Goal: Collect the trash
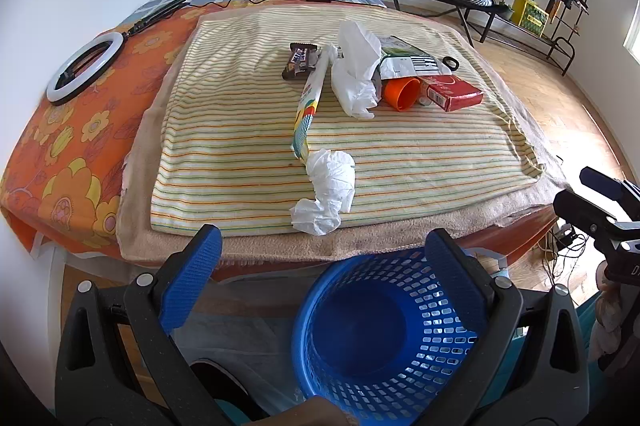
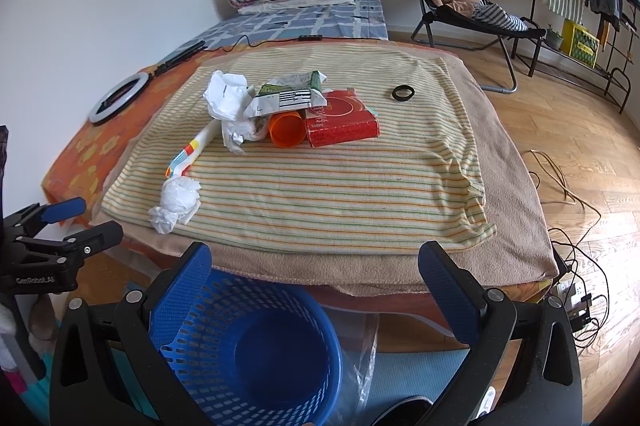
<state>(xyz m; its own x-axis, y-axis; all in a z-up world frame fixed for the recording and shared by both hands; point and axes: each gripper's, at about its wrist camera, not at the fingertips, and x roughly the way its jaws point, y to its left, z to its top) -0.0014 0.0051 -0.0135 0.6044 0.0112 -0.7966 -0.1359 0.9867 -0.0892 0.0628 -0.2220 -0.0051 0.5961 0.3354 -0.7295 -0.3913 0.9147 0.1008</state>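
blue mesh basket (image 1: 384, 342) sits on the floor just below the near edge of the bed, empty as far as you can see. your left claw (image 1: 326, 268) hangs above it with its jaws spread wide and nothing between them; your right claw (image 2: 316, 280) is likewise wide and holds nothing. the trash lies on the striped towel (image 1: 420, 154): a crumpled white tissue (image 1: 326, 192) nearest you, touching the end of a long colourful wrapper (image 1: 306, 114). farther back, bunched together, are a chocolate bar wrapper (image 1: 300, 61), a white plastic bag (image 1: 356, 70), an orange cup (image 1: 402, 93) on its side, a red box (image 1: 454, 93) and a green-and-white packet (image 1: 408, 60).
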